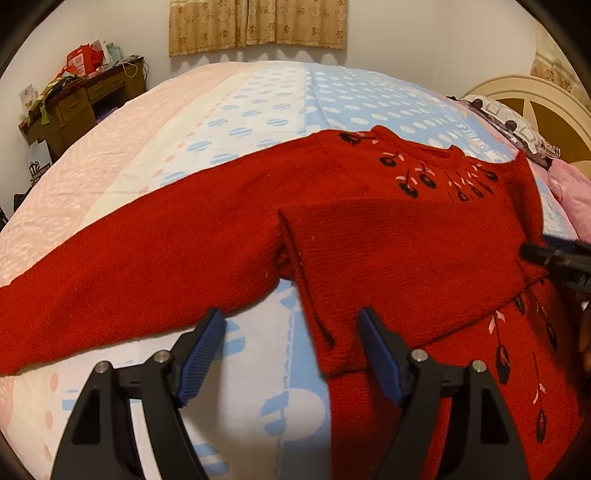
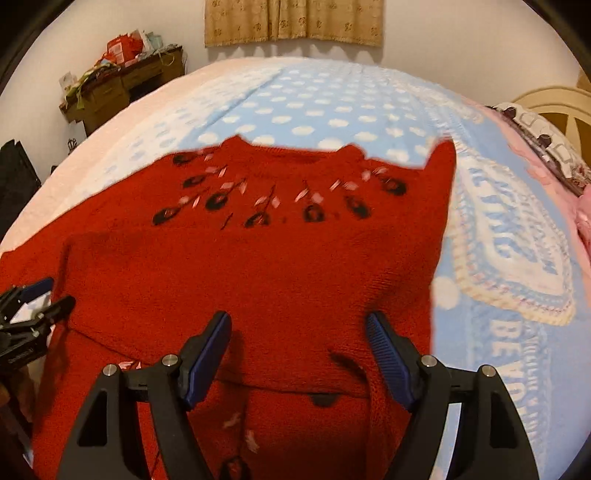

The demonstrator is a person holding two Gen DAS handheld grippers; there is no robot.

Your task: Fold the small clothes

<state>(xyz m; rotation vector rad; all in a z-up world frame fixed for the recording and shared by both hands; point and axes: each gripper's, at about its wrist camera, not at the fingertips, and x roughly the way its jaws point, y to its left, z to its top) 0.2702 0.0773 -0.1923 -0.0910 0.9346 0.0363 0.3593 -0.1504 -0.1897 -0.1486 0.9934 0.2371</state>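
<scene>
A small red knit sweater (image 1: 388, 236) with black and pink embroidery lies on the bed, collar away from me. One sleeve is folded across its chest; the other sleeve (image 1: 110, 280) stretches out to the left. My left gripper (image 1: 291, 325) is open and empty, hovering over the cuff of the folded sleeve. My right gripper (image 2: 299, 328) is open and empty above the sweater's middle (image 2: 258, 266). The right gripper also shows at the right edge of the left wrist view (image 1: 557, 258), and the left gripper shows at the left edge of the right wrist view (image 2: 33, 314).
The bed has a blue, white and pink spotted cover (image 1: 280, 99). Pillows (image 1: 517, 122) and a cream headboard (image 1: 546, 96) are at the right. A cluttered wooden desk (image 1: 81, 96) stands by the far left wall. A curtain (image 1: 258, 26) hangs behind.
</scene>
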